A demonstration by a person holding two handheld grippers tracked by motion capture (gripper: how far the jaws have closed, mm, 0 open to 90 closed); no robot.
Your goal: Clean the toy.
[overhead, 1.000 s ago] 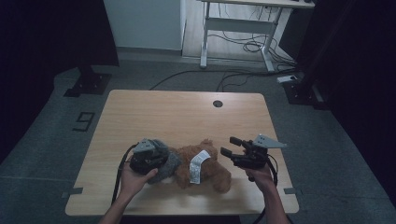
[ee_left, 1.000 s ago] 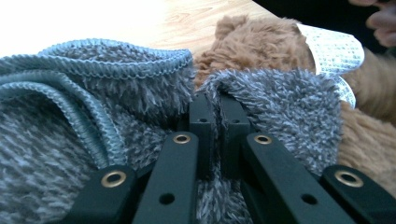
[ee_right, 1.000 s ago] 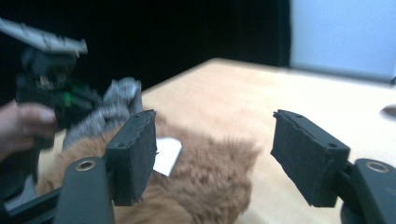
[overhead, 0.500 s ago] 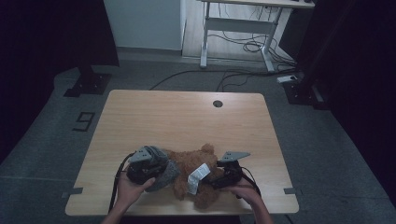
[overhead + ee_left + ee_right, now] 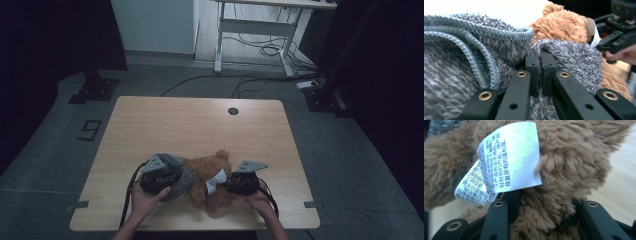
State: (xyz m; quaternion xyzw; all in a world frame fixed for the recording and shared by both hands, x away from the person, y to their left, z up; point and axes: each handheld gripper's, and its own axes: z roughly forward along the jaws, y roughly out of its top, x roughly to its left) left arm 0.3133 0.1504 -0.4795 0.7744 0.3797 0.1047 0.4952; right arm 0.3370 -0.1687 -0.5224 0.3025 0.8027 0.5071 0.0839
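Jaws of the left gripper (image 5: 537,63) are pinched shut on a soft grey knitted garment (image 5: 461,50) at the table's near edge, while the right gripper (image 5: 541,202), its jaws just closing, seemingly clamps the light, squashy brown plush teddy bear (image 5: 574,157) beside it.

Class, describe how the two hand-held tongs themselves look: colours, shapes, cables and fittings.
Both tongs are black. The left tongs and right tongs each carry a grey three-cornered plate on top and trail a black cable. Up close, the flat black jaw arms have brass-coloured rivets and small round holes. No sleeves show.
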